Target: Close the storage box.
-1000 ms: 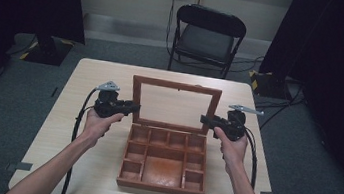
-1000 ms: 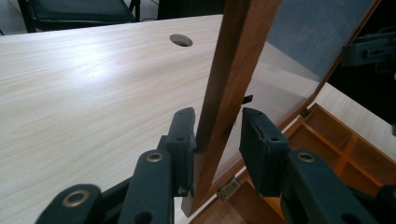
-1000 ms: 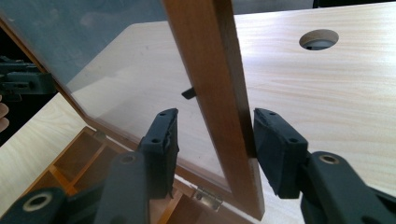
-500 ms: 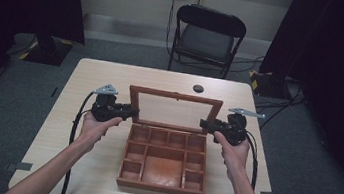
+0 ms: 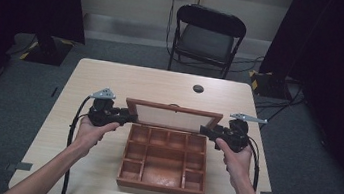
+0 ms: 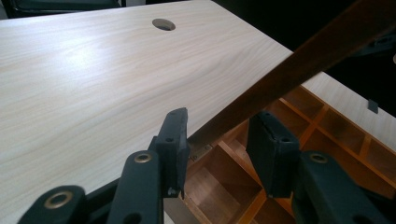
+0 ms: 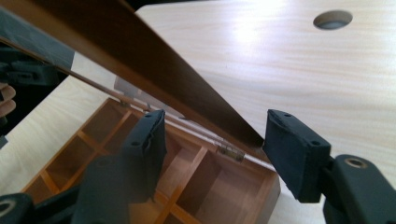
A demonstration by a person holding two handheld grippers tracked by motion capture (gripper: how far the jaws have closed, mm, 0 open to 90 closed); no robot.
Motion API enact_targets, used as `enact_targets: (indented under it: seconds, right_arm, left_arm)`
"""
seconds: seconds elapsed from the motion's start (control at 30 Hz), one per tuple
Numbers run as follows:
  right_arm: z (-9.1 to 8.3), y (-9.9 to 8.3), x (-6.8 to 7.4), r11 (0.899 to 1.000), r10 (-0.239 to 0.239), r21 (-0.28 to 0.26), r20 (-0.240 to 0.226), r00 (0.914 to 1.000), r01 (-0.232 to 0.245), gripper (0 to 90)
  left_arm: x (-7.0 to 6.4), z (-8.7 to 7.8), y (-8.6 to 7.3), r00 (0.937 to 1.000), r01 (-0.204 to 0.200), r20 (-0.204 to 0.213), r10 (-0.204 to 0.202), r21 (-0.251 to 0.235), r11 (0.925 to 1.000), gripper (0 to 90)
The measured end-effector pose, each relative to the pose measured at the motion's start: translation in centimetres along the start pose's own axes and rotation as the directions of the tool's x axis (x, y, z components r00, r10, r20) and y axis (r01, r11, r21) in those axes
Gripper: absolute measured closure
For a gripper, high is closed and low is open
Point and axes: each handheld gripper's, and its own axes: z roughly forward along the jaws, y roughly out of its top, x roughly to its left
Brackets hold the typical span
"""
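The wooden box (image 5: 164,159) sits open on the tabletop (image 5: 127,78), and its lid (image 5: 173,116), long axis left to right, stands tilted between the spread jaws of the left gripper (image 5: 124,117) and right gripper (image 5: 207,130), equally near.

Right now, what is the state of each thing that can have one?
Box: open, compartments look empty.
Lid: raised, tilted, hinged at the back edge.
Left gripper: open, jaws either side of the lid's edge.
Right gripper: open, jaws either side of the lid's edge.
Chair: unfolded, nobody on it.
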Motion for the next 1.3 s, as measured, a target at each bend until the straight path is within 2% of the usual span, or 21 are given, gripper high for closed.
enact_targets:
  seconds: [0.1,0.13,0.17,0.27,0.33,0.37,0.47,0.57,0.63,0.8,0.9,1.03,1.07,1.17,1.3]
  right_arm:
    - [0.0,-0.2,0.1,1.000,-0.005,0.003,-0.002,1.0000,0.005,35.9]
    - [0.0,-0.4,0.1,1.000,-0.014,0.018,-0.004,0.9999,0.014,36.1]
    - [0.0,-0.5,0.1,1.000,-0.005,0.024,-0.009,0.9999,0.005,36.0]
    - [-0.1,-0.9,0.1,0.999,0.004,0.040,-0.016,0.9999,-0.004,35.3]
    - [-0.1,-1.0,0.0,0.999,0.006,0.041,-0.018,0.9998,-0.005,35.3]
    - [0.0,-1.2,0.1,0.998,0.016,0.063,-0.009,0.9998,-0.016,34.5]
    - [0.2,-1.4,0.2,0.997,0.017,0.072,-0.007,0.9998,-0.017,31.8]
    - [0.3,-1.6,0.4,0.997,0.013,0.080,0.011,0.9999,-0.014,34.8]
    - [0.4,-1.6,0.3,0.997,0.013,0.076,0.014,0.9998,-0.014,35.1]
    - [0.9,-1.6,0.7,0.998,0.012,0.065,0.025,0.9996,-0.013,35.1]
    - [2.1,-1.2,1.5,0.997,0.005,0.072,0.022,0.9997,-0.006,34.9]
    - [3.4,-0.8,2.4,0.997,-0.009,0.079,0.022,0.9997,0.007,34.4]
    - [3.6,-0.7,2.5,0.997,-0.012,0.081,0.019,0.9998,0.010,34.4]
    - [4.4,-0.4,3.2,0.995,-0.026,0.092,0.010,0.9996,0.025,34.9]
    - [4.9,-0.2,3.5,0.995,-0.031,0.094,-0.001,0.9995,0.031,34.5]
  left_arm:
    - [-0.2,0.0,-0.2,1.0000,0.003,0.000,-0.003,0.017,0.9998,56.8]
    - [-0.3,0.0,-0.2,1.0000,0.005,0.000,-0.005,0.022,0.9997,50.4]
    - [-0.3,0.1,-0.4,1.0000,0.006,0.005,-0.006,0.042,0.9991,48.0]
    - [-0.5,0.1,-0.7,0.9999,0.011,0.003,-0.011,0.034,0.9994,46.3]
    - [-0.6,0.0,-0.8,1.0000,0.005,0.006,-0.005,0.048,0.9988,46.0]
    - [-0.7,0.0,-0.9,1.0000,0.000,-0.003,0.000,0.059,0.9983,41.6]
    - [-0.7,0.0,-1.3,0.9999,-0.012,-0.003,0.012,0.067,0.9977,38.3]
    - [-0.7,0.0,-1.4,1.0000,-0.004,-0.007,0.005,0.072,0.9974,35.0]
    - [-0.6,0.0,-1.5,0.9998,0.018,-0.009,-0.018,0.058,0.9981,33.6]
    - [-0.1,-0.5,-1.5,0.9995,0.018,-0.029,-0.016,0.064,0.9978,33.0]
    - [0.6,-1.4,-1.9,0.9977,0.031,-0.063,-0.027,0.061,0.9977,33.4]
    - [1.2,-2.3,-2.3,0.9959,0.036,-0.085,-0.031,0.055,0.9978,34.2]
    - [1.4,-2.6,-2.4,0.9975,0.046,-0.055,-0.044,0.028,0.9985,32.6]
    - [1.1,-3.3,-2.3,0.9981,0.025,-0.056,-0.025,0.007,0.9997,28.8]
    - [0.9,-4.1,-2.4,0.9985,0.026,-0.047,-0.026,-0.007,0.9996,28.7]
